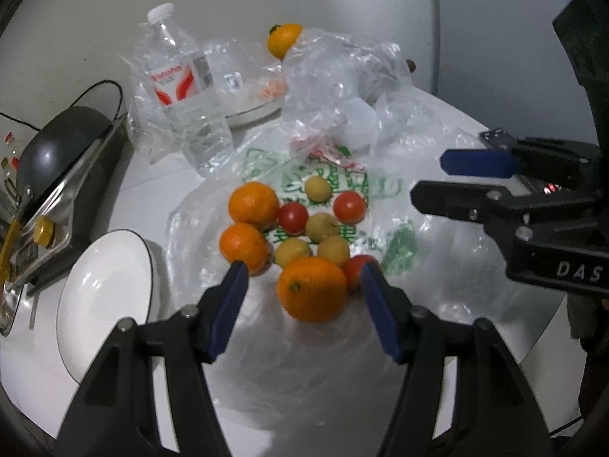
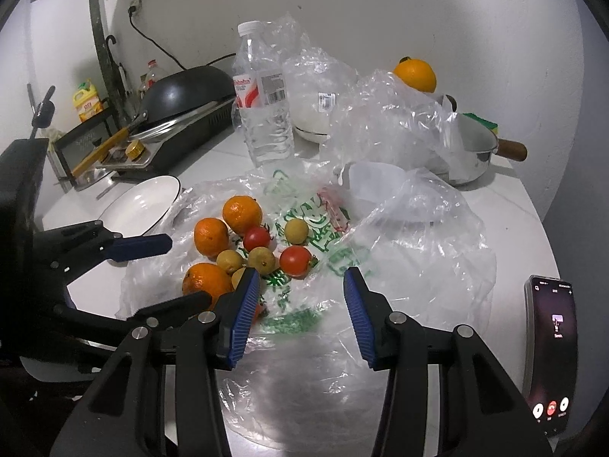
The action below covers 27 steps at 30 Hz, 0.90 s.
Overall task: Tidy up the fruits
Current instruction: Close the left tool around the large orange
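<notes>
A pile of fruit lies on a clear plastic bag (image 1: 335,190) with green print: three oranges, three red tomatoes and several small yellow fruits. My left gripper (image 1: 304,278) is open, its blue pads on either side of the nearest orange (image 1: 312,289), not touching it. My right gripper (image 2: 300,285) is open and empty over the bag, just right of the pile; a tomato (image 2: 295,261) lies just beyond it. The right gripper also shows in the left wrist view (image 1: 437,179). A white bowl (image 1: 102,297) stands left of the pile. Another orange (image 2: 415,74) sits at the back on crumpled plastic.
A water bottle (image 2: 262,103) stands behind the bag. A black wok on a stove (image 2: 182,91) is at the left. A steel pot with a wooden handle (image 2: 479,148) is at the back right. A phone (image 2: 550,350) lies at the table's right edge.
</notes>
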Each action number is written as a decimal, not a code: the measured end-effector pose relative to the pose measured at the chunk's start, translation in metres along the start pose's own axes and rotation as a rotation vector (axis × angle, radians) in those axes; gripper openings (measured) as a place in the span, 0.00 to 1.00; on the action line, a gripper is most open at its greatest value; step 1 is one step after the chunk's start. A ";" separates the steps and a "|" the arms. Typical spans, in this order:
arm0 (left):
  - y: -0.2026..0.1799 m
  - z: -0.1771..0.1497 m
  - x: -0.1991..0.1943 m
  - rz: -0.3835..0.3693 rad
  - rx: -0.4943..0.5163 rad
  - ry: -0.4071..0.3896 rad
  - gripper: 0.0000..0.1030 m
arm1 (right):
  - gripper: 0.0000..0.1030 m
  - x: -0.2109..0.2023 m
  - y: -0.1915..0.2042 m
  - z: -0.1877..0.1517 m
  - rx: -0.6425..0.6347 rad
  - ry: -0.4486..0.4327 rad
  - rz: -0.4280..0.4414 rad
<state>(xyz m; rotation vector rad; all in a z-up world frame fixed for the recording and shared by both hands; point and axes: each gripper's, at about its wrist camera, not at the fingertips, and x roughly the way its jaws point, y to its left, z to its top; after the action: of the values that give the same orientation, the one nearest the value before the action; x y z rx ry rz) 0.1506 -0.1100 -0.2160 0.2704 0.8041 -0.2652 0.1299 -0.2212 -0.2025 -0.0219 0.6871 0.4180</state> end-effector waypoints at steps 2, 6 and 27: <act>0.000 0.000 0.004 -0.007 0.000 0.008 0.61 | 0.47 0.002 0.000 -0.001 0.000 0.003 0.003; 0.003 0.000 0.010 -0.013 -0.012 0.024 0.61 | 0.47 0.003 -0.001 -0.001 0.000 0.004 0.006; 0.022 -0.003 0.018 -0.117 -0.128 0.061 0.44 | 0.47 0.017 0.008 -0.005 -0.015 0.046 0.055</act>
<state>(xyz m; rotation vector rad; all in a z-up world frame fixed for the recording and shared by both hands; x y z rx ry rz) 0.1679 -0.0908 -0.2284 0.1114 0.8951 -0.3153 0.1361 -0.2086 -0.2161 -0.0269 0.7309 0.4762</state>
